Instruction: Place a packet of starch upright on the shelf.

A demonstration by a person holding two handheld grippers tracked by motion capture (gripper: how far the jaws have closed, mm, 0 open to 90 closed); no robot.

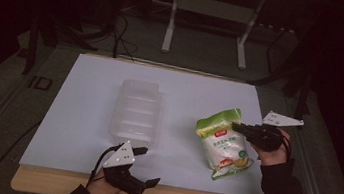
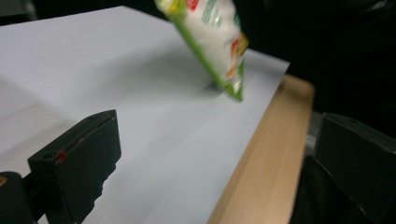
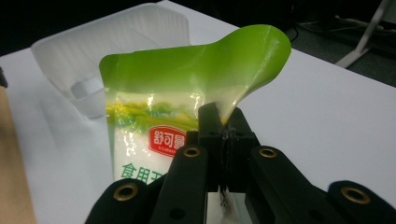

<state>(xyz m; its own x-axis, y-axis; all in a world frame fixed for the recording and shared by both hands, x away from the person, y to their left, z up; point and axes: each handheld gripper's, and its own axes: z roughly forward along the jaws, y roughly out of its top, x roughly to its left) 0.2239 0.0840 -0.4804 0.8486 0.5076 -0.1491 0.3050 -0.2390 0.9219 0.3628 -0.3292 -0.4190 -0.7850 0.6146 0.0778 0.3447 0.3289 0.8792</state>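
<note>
The right gripper point(image 3: 223, 122) is clamped on the top seam of the bag point(image 1: 223, 143); soft, likely saggy, so grip there. The left gripper point(image 1: 142, 165) is wide open, empty.

container point(image 1: 136, 112) left of pouch point(image 1: 223, 143) (both on the table point(image 1: 85, 85)).

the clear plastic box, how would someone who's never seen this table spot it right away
Start at the white sheet covering the table. Left of its centre lies the clear plastic box, lengthwise away from the person, just beyond the left gripper. It is see-through, ribbed and colourless, unlike the green and white bag pinched in the right gripper's jaws.
</note>
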